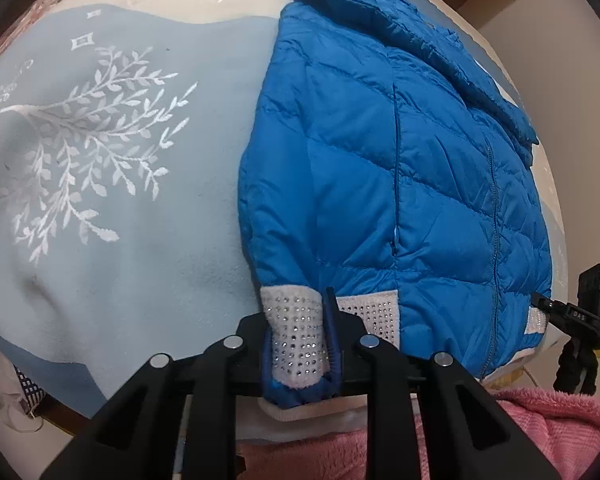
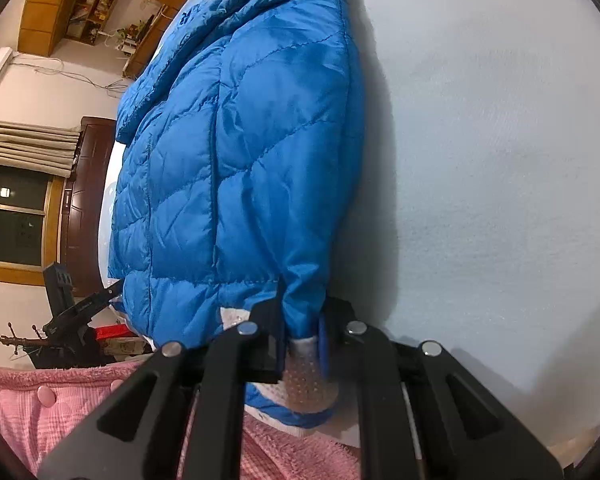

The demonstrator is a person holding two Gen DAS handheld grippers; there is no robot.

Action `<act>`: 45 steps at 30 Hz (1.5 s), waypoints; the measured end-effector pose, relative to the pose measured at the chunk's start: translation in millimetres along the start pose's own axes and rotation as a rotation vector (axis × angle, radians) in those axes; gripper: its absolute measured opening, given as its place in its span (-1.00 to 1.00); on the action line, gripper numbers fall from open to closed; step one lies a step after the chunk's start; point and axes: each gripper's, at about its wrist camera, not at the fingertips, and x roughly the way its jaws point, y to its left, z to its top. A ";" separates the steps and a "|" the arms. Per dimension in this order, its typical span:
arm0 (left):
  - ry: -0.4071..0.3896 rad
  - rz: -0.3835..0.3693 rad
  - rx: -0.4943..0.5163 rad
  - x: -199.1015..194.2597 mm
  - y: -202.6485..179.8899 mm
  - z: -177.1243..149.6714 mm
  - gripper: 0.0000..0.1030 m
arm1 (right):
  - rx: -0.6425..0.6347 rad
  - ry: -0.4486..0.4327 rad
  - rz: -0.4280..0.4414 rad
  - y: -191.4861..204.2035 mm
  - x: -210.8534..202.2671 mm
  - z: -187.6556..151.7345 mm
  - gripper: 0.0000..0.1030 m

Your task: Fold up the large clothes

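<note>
A bright blue quilted puffer jacket (image 1: 400,168) lies on a pale blue blanket (image 1: 120,200) with a white leaf print. Its hem carries a white band with silver studs (image 1: 296,332). My left gripper (image 1: 300,344) is shut on that studded hem at the jacket's near left corner. In the right wrist view the jacket (image 2: 240,160) lies along the left of the blanket (image 2: 500,160). My right gripper (image 2: 302,344) is shut on the hem (image 2: 308,380) at the jacket's near edge, blue fabric and white band pinched between the fingers.
A pink fleece cloth (image 1: 540,420) lies at the near edge, also seen in the right wrist view (image 2: 40,400). A black camera on a tripod (image 1: 584,320) stands at the right; it shows in the right wrist view (image 2: 68,312) too. A window and dark wooden frame (image 2: 72,208) lie beyond.
</note>
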 end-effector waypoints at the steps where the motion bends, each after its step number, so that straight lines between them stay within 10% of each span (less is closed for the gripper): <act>1: 0.003 -0.010 -0.009 -0.2 0.2 2.9 -0.60 | 0.003 0.001 0.002 -0.7 -0.6 0.1 -0.79; 26: 0.045 -0.009 -0.002 -3.3 1.4 2.6 -0.63 | 0.017 0.011 0.026 -5.7 -1.8 2.2 -0.80; 45: -0.200 -0.207 0.151 -102.3 -65.4 97.9 -0.68 | -0.072 -0.165 0.207 52.7 -69.8 69.7 -0.83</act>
